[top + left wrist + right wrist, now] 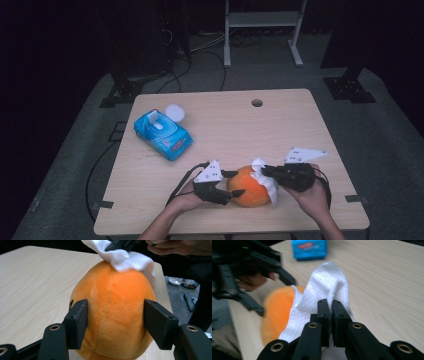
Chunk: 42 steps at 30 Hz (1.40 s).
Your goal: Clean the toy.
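A round orange plush toy sits near the table's front edge. My left gripper grips it from the left. In the left gripper view its two pads press on either side of the plush. My right gripper comes in from the right, shut on a white wipe that drapes over the toy's right side. In the right gripper view the jaws pinch the wipe tightly. The blurred plush and the left gripper lie beyond them.
A blue pack of wipes lies at the table's back left, with a small white round lid beside it. The wooden table has a cable hole near its far edge. A white metal frame stands on the floor behind the table.
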Tool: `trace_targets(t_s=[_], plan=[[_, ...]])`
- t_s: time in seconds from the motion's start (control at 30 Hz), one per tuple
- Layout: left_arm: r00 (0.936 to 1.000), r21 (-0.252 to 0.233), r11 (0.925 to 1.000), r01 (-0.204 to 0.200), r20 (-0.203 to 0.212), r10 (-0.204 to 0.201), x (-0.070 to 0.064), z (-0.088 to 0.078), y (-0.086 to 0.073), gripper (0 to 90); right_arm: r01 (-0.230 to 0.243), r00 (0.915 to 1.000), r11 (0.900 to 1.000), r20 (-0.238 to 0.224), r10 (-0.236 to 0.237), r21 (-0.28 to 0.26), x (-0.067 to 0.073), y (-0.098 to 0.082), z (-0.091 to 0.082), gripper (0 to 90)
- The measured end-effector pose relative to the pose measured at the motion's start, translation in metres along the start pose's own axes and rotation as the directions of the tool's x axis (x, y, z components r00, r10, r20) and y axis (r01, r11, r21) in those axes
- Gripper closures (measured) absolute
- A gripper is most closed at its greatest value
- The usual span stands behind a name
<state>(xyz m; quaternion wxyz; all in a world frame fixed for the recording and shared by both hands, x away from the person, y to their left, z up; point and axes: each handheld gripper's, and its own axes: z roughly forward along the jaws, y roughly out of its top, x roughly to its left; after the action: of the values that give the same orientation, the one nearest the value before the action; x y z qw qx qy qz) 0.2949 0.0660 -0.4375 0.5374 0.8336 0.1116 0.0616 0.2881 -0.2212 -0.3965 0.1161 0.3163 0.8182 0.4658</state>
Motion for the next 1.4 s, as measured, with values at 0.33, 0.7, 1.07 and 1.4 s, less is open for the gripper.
trace_targets(t_s=[0.33, 0.7, 1.07, 1.4], plan=[[0.9999, 0.017, 0.9998, -0.01, 0.005, 0.01, 0.0, 0.001, -0.002, 37.0, 0.041, 0.9979, 0.999, -0.049, -0.042, -0.018, 0.019, 0.011, 0.004, 85.4], [0.9995, 0.008, 0.9995, -0.03, 0.012, 0.03, -0.004, 0.004, 0.0, 36.9, -0.06, 0.9981, 0.998, -0.02, 0.059, -0.033, -0.004, 0.002, -0.004, 85.5], [0.9989, 0.008, 0.9991, -0.041, 0.026, 0.04, -0.009, 0.006, 0.002, 37.5, 0.001, 0.9974, 1.0, -0.071, -0.002, -0.013, 0.02, 0.013, 0.014, 85.3], [0.9998, 0.013, 0.9998, -0.016, 0.008, 0.016, -0.002, 0.003, -0.001, 37.5, -0.056, 0.9982, 0.998, 0.024, 0.056, -0.009, -0.004, -0.003, -0.006, 85.4]])
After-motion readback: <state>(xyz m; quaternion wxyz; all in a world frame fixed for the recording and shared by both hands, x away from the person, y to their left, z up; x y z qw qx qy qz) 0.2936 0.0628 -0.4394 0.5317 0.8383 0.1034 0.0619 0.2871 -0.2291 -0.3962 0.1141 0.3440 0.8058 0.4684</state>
